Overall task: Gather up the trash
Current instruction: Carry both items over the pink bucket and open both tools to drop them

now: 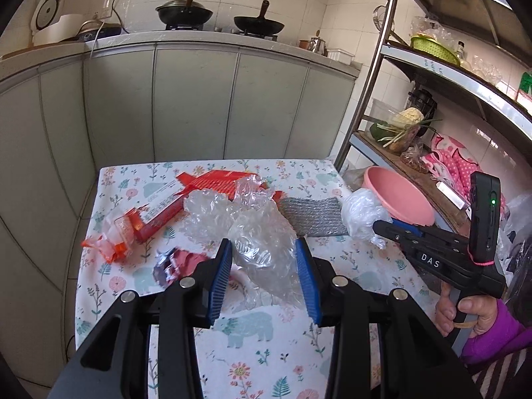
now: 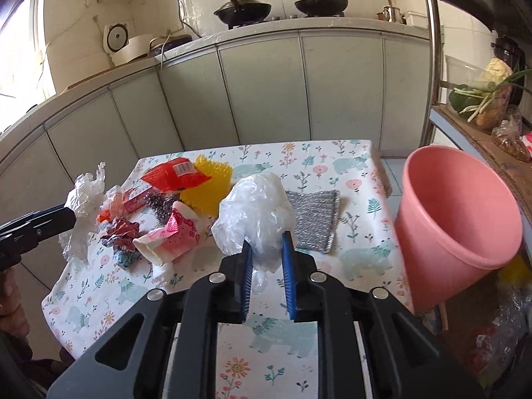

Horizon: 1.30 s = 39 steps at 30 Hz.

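Observation:
My left gripper [image 1: 263, 249] is shut on a clear crumpled bubble wrap [image 1: 262, 242] and holds it above the floral table [image 1: 266, 349]; it also shows in the right wrist view [image 2: 83, 206]. My right gripper [image 2: 266, 242] is shut on a white crumpled plastic bag [image 2: 254, 212], also seen in the left wrist view [image 1: 360, 214], left of the pink bucket [image 2: 462, 219]. On the table lie red wrappers [image 1: 166, 206], a crushed paper cup [image 2: 169, 239], crumpled foil [image 2: 121, 232] and a yellow spiky piece [image 2: 207, 186].
A grey metallic cloth [image 2: 316, 219] lies on the table beside the white bag. A metal shelf rack [image 1: 432, 76] with vegetables stands right of the table, behind the bucket. Grey cabinets [image 1: 199, 99] with woks on the counter stand beyond the table's far edge.

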Each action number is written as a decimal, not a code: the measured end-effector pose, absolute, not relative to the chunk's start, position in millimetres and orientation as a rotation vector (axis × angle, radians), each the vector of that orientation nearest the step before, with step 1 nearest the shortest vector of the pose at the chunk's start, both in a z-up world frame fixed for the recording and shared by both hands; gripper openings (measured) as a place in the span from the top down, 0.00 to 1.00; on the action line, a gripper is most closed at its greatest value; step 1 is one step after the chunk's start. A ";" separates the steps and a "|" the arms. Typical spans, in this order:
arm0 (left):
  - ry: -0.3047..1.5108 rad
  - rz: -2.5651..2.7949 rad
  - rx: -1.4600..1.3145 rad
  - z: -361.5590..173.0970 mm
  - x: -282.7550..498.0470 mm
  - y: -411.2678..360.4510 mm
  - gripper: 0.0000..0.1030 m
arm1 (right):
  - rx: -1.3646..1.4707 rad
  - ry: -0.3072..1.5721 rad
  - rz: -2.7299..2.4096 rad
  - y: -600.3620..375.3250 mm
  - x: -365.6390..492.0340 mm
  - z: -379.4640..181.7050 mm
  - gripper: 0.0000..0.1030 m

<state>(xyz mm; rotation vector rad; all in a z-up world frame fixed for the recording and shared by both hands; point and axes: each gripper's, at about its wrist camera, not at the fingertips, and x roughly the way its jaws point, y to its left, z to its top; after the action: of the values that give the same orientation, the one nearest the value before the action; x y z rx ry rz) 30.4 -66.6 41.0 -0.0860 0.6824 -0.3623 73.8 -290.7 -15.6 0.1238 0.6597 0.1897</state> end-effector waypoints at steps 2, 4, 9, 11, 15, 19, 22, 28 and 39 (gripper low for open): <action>0.673 -0.397 -0.079 44.7 35.8 -81.2 0.63 | 0.136 0.643 0.152 -303.2 71.7 -12.1 0.83; 0.664 -0.437 -0.069 48.8 41.7 -99.2 0.63 | 0.158 0.624 0.105 -320.3 68.2 -7.9 0.83; 0.636 -0.543 -0.037 60.4 60.3 -151.9 0.63 | 0.221 0.591 -0.027 -370.2 63.1 -4.9 0.83; 0.629 -0.583 -0.025 63.8 67.7 -174.7 0.63 | 0.237 0.583 -0.080 -388.2 61.7 -5.6 0.83; 0.602 -0.654 0.016 68.3 83.5 -222.7 0.63 | 0.262 0.571 -0.169 -420.7 64.6 -7.2 0.83; 0.608 -0.714 0.028 66.9 103.4 -272.5 0.63 | 0.284 0.576 -0.218 -449.3 72.3 -14.2 0.83; 0.612 -0.747 0.058 60.7 116.4 -310.0 0.63 | 0.296 0.591 -0.238 -463.3 79.4 -21.0 0.83; 0.656 -0.789 0.098 37.4 141.3 -368.6 0.63 | 0.296 0.624 -0.270 -479.8 87.7 -32.9 0.83; 0.786 -0.807 0.110 -15.2 174.5 -420.6 0.60 | 0.311 0.674 -0.307 -493.1 98.3 -56.2 0.82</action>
<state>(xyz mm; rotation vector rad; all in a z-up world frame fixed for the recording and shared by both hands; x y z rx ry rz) 174.5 -420.6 -15.2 0.1103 0.7864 -0.8067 98.3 -493.1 -56.2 0.3109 0.6735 -0.3073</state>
